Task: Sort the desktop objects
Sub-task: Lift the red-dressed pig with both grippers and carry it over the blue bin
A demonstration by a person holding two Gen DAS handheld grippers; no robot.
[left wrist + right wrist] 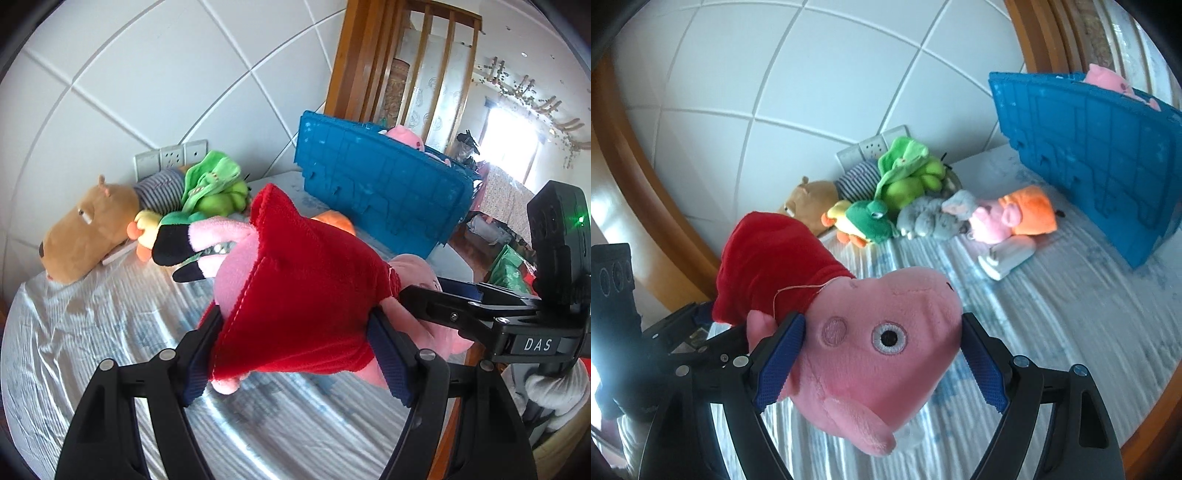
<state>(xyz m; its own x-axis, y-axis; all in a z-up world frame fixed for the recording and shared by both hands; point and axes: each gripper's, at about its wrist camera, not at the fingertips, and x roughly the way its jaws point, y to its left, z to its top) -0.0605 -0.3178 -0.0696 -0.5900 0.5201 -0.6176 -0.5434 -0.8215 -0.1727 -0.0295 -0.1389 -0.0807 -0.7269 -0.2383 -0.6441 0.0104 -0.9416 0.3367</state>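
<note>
My left hand-held gripper [295, 354] pinched the pig plush [295, 288] by its red dress, my right hand-held gripper [882, 365] clamped its head, visible only there.

text: "DAS" | on: right gripper [436, 295] body | colour: white

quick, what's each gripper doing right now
left gripper: shut on the pig toy's red dress.
right gripper: shut on the pig toy's head.

Wall sockets [170, 157] are mounted on the white tiled wall [147, 74] at the table's far edge. A wooden slatted partition [402, 59] stands beyond the far right corner. A striped plastic-covered cloth [1052, 314] covers the table.
</note>
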